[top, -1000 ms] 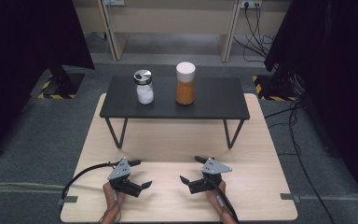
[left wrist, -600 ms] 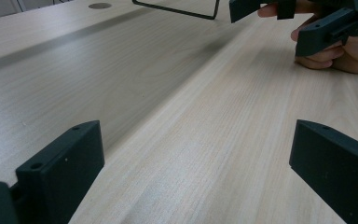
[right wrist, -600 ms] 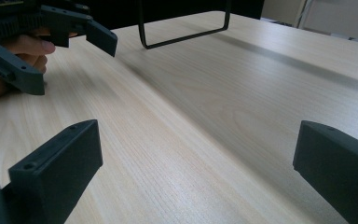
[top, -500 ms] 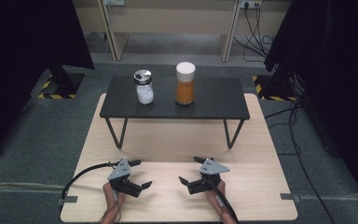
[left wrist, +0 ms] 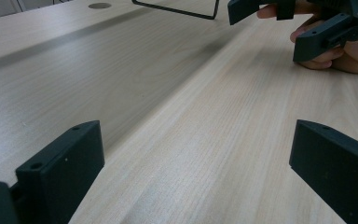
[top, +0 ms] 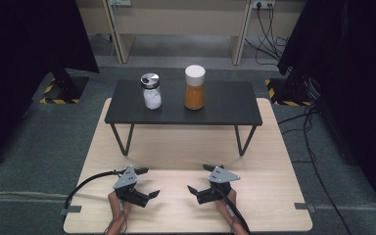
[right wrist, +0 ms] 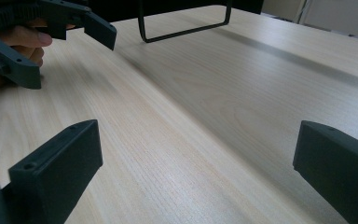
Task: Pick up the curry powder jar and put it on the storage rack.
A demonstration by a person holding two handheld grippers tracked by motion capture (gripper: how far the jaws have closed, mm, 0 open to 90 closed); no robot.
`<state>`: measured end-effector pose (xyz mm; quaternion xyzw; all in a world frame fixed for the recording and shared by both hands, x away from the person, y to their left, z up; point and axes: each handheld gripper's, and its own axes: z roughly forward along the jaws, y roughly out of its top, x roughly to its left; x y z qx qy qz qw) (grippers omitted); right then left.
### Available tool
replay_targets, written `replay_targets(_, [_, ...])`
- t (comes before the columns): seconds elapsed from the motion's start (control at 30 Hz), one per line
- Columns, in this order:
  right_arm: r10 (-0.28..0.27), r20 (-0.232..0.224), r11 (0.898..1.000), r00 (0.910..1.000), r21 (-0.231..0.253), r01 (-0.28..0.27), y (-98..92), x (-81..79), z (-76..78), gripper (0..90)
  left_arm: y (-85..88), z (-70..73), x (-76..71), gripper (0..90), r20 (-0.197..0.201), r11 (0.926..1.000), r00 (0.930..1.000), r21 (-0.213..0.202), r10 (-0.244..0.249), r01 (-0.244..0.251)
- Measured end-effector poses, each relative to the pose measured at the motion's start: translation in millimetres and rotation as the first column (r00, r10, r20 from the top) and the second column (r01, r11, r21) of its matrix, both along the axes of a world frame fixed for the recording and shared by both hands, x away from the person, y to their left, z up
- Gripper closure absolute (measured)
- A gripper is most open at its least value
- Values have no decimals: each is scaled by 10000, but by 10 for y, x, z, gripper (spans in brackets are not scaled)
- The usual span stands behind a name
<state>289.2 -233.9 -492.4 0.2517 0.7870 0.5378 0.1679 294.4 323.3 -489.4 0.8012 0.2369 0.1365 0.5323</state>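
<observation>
Both forearms run off the bottom edge below the wooden table [top: 274,147]. In the left gripper view, the right gripper [left wrist: 279,23] is clipped by the top edge above that table. The jars' [top: 151,91] contents are too small to identify.

Left gripper [top: 148,183]: black body, two black blocky jaws, grey three-cornered plate on top with small dark screw dots at its corners. Black cable trails from it, curving away from the right gripper toward the wooden table [top: 176,147] edge. Right gripper [top: 199,178]: same build, black jaws, grey three-cornered plate, black cable running back along the forearm. In the gripper views jaws are matte black flat slabs with slanted tips and small round screw holes on the side face; a brass-coloured ring sits at the left jaw base. Forearms bare, no sleeves visible.
</observation>
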Motion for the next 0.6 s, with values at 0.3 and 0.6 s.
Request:
replay_targets(0.3, [-17, -12, 10000, 10000, -11, 17, 3, 0, 2, 13, 1, 0, 1, 24, -11, 10000, 10000, -5, -14, 14])
replay_targets(0.6, [-29, -75, 9999, 10000, 120, 30, -16, 7, -8, 13, -2, 4, 5, 24, -50, 10000, 10000, 6, 13, -13])
